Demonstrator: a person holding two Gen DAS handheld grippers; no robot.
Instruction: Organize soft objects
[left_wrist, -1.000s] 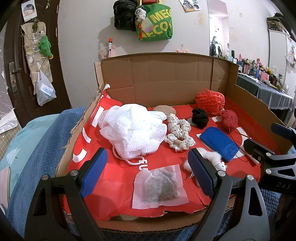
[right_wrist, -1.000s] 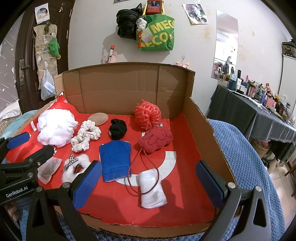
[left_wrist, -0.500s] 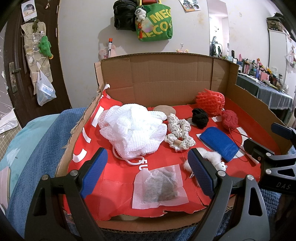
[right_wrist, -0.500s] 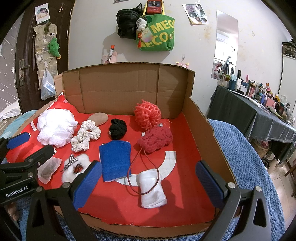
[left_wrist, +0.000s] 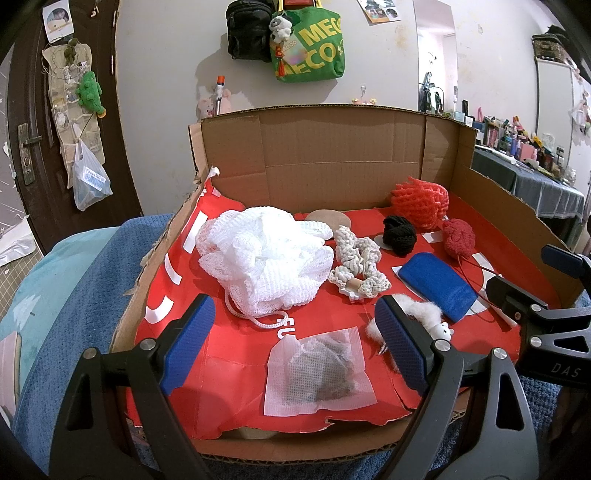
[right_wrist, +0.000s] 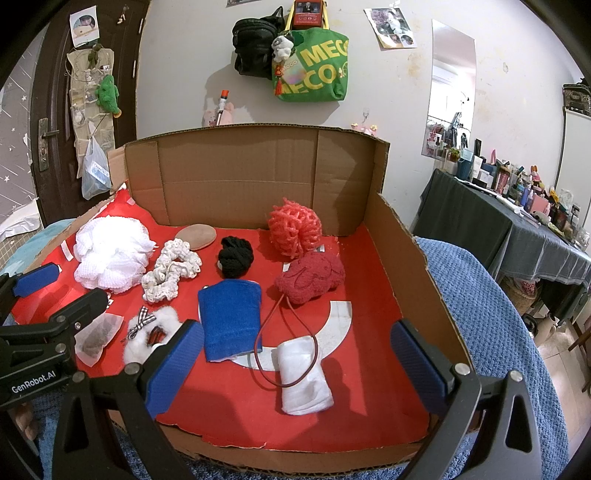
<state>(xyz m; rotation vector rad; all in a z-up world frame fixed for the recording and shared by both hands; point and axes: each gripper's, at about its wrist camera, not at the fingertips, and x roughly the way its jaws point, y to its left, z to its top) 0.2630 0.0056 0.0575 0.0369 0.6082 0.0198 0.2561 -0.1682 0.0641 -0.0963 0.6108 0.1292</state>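
A cardboard box (left_wrist: 332, 155) (right_wrist: 402, 243) with a red floor holds several soft things. At the left lie a white mesh pouf (left_wrist: 262, 254) (right_wrist: 110, 258), a cream scrunchie (left_wrist: 358, 266) (right_wrist: 171, 269) and a mesh sachet (left_wrist: 317, 373). A fluffy white clip (left_wrist: 424, 317) (right_wrist: 147, 332), blue cloth (left_wrist: 436, 284) (right_wrist: 231, 317), black scrunchie (right_wrist: 236, 256), red pouf (right_wrist: 293, 230), dark red pouch (right_wrist: 310, 277) and white roll (right_wrist: 304, 373) lie toward the right. My left gripper (left_wrist: 295, 347) is open above the sachet. My right gripper (right_wrist: 295, 365) is open above the white roll.
A tan pad (right_wrist: 195, 236) lies by the back wall of the box. The box rests on a blue blanket (right_wrist: 491, 314). A door (left_wrist: 22, 129) is at the left, bags (right_wrist: 310, 70) hang on the wall, and a cluttered table (right_wrist: 517, 221) stands at the right.
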